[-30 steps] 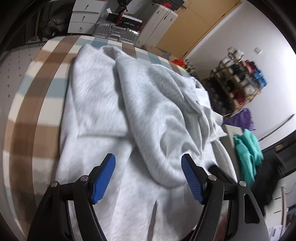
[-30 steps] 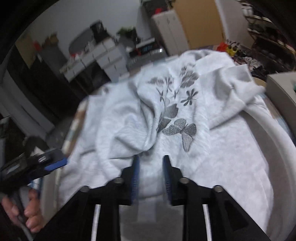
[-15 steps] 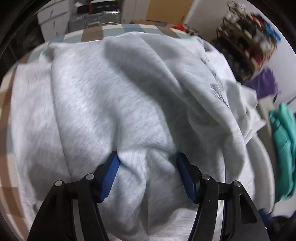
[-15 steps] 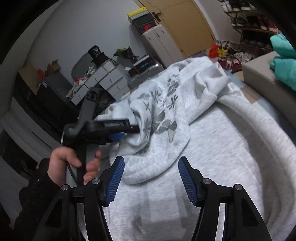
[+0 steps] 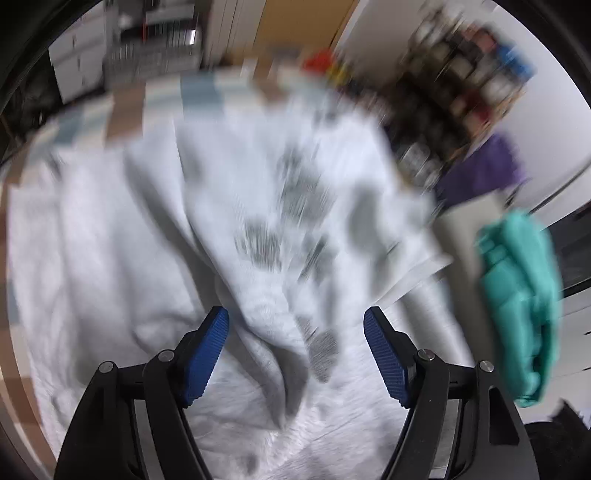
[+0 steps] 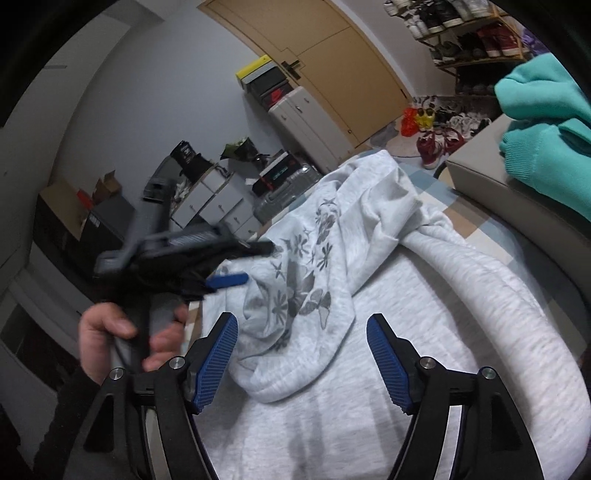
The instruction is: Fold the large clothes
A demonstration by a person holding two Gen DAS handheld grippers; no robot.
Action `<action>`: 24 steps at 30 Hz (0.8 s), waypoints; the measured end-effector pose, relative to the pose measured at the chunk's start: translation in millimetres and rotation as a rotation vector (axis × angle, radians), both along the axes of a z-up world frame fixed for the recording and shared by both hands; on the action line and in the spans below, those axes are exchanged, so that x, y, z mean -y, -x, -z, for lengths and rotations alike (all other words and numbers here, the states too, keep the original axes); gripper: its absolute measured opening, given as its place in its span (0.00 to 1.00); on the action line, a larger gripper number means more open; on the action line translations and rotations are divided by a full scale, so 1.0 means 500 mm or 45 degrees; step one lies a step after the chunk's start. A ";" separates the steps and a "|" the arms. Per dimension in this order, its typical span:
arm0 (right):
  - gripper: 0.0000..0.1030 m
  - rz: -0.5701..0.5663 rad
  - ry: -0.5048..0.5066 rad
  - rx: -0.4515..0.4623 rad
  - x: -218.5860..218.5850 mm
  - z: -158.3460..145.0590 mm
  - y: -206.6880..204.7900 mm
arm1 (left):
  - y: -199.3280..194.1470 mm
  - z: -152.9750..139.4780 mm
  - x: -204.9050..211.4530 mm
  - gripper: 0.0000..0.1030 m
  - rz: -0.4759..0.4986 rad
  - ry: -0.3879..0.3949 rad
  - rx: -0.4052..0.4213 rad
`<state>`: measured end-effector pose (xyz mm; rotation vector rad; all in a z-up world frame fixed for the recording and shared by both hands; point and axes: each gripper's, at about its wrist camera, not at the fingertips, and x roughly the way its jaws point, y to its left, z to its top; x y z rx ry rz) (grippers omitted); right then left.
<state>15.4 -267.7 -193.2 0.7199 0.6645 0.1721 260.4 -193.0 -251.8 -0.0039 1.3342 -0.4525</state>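
A large light grey sweatshirt [image 5: 155,258] with a dark flower and butterfly print [image 6: 299,291] lies rumpled on a striped bedcover [image 5: 162,99]. My left gripper [image 5: 295,328] hangs above a bunched fold of it, jaws opening, pads clear of the cloth. My right gripper [image 6: 301,334] hovers over the near part of the sweatshirt [image 6: 424,332], jaws opening, nothing pressed between the pads. In the right wrist view the left gripper [image 6: 236,264] shows at the left, held by a hand [image 6: 110,339], its blue fingers over the printed fold.
A teal garment [image 6: 546,140] lies on a beige box [image 6: 476,170] to the right, seen also as teal cloth [image 5: 517,295] in the left wrist view. Shoe racks [image 6: 465,33], a door [image 6: 317,55], white drawers [image 6: 218,199] and a silver suitcase [image 6: 284,188] stand behind.
The left gripper let go of the fold it squeezed and slid right over the printed part. The right gripper opened wider and drew back from the cloth.
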 end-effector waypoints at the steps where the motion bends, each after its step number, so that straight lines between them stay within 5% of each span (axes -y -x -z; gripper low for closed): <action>1: 0.72 0.013 -0.004 -0.004 0.007 0.003 0.000 | -0.015 0.036 0.006 0.69 -0.026 -0.055 -0.073; 3: 0.72 0.039 -0.003 -0.013 0.018 0.007 0.001 | -0.026 0.076 -0.003 0.61 -0.086 -0.165 -0.106; 4: 0.72 0.051 -0.005 -0.016 0.024 0.009 0.001 | -0.030 0.080 -0.020 0.44 -0.129 -0.172 -0.092; 7: 0.72 0.063 -0.033 -0.034 0.039 0.017 -0.003 | -0.039 0.042 -0.078 0.03 -0.175 0.008 -0.093; 8: 0.72 0.051 -0.056 -0.040 0.041 0.020 -0.006 | -0.039 0.024 -0.096 0.03 -0.188 0.063 -0.079; 12: 0.72 -0.004 -0.069 -0.028 0.028 0.015 -0.010 | -0.019 -0.045 -0.220 0.03 -0.234 0.553 -0.060; 14: 0.72 -0.033 -0.056 -0.008 0.013 0.009 -0.009 | -0.012 -0.004 -0.275 0.03 -0.265 0.688 -0.118; 18: 0.72 -0.086 0.008 0.011 -0.019 0.000 -0.011 | 0.030 0.178 -0.338 0.03 -0.386 0.633 -0.336; 20: 0.72 -0.097 0.025 -0.001 -0.026 0.003 -0.014 | 0.045 0.186 -0.354 0.05 -0.389 0.688 -0.289; 24: 0.72 -0.088 0.025 -0.036 -0.026 0.017 -0.020 | 0.040 0.109 -0.322 0.07 -0.325 0.460 -0.236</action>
